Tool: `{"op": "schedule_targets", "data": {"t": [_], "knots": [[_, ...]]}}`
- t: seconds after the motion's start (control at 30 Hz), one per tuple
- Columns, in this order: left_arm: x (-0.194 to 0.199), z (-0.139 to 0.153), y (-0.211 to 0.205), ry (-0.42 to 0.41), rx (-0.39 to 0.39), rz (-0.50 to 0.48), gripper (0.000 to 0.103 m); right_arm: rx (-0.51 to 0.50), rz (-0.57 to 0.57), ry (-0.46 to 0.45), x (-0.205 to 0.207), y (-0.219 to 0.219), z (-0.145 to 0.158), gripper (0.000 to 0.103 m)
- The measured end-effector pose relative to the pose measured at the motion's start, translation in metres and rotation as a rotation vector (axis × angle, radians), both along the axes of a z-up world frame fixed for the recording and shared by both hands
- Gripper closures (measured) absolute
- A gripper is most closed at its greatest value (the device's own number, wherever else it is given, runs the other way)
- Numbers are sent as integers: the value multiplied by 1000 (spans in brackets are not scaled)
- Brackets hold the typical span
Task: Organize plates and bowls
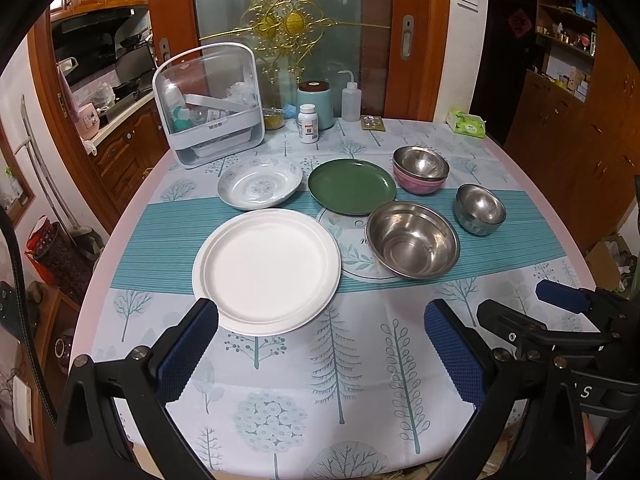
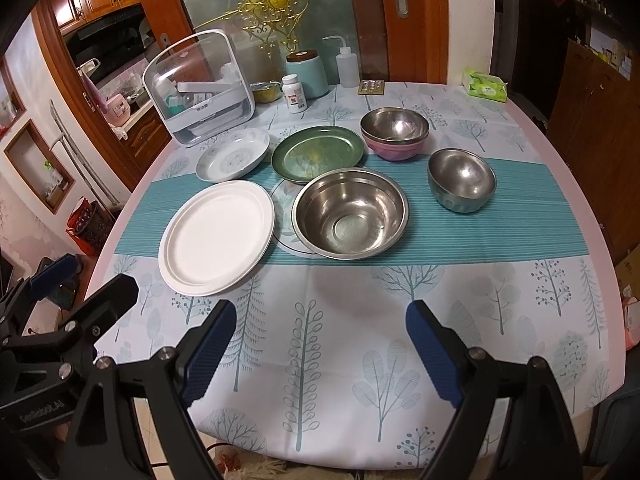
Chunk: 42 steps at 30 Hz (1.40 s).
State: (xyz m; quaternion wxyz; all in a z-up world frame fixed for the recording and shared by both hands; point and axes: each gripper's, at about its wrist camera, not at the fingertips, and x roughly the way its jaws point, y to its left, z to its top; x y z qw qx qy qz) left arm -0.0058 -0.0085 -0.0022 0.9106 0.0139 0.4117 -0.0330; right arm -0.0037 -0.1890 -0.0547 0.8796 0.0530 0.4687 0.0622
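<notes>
Hovering above the near edge of a round table [image 1: 120, 248] draped in a tree-print cloth, two hand-held grippers point toward a spread of dishes. The left gripper [image 1: 320, 344] has its blue-padded fingers spread wide with nothing between them; its left finger tip sits just in front of the near rim of a large white plate [image 1: 266, 270]. The right gripper [image 2: 316, 340] is likewise spread apart and empty, above bare cloth, short of the dishes. Behind the white plate lies a patterned shallow plate [image 1: 259, 189], and beside that, toward the middle, a green plate [image 1: 352, 186]. To the right of the white plate stands a large steel bowl [image 1: 412, 240], its rim close to the green plate. Farther back on the right, a steel bowl nests inside a pink bowl [image 1: 420, 186]. To its right, a small steel bowl [image 1: 479, 209] stands alone. Along the far edge sit a clear storage box [image 1: 210, 104], a pill bottle [image 1: 308, 123], a pale blue canister [image 1: 316, 104], a squeeze bottle [image 1: 351, 98] and a tissue pack [image 1: 466, 123].
</notes>
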Motion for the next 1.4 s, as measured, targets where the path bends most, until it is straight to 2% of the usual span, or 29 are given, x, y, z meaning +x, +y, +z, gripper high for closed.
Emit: {"op": "schedule_targets", "data": {"t": [0.43,0.5,0.7,0.8,1.4], "knots": [[9,-6,10,22,-23,-4,1,-23,11,1,5,7,-1,15],[10,-7,10,29,-27,-8,3,-26,11,0,5,7,-1,15],[12,-8,13,16,-23,5,4,-26,10,0,6,9,-1,15],[11,-7,15,7,-45,1,4,-29,12,0,7,9,-1,15],[11,-7,20,-23,-11,21,4,-63,17,-26,8,18,1,15]]}}
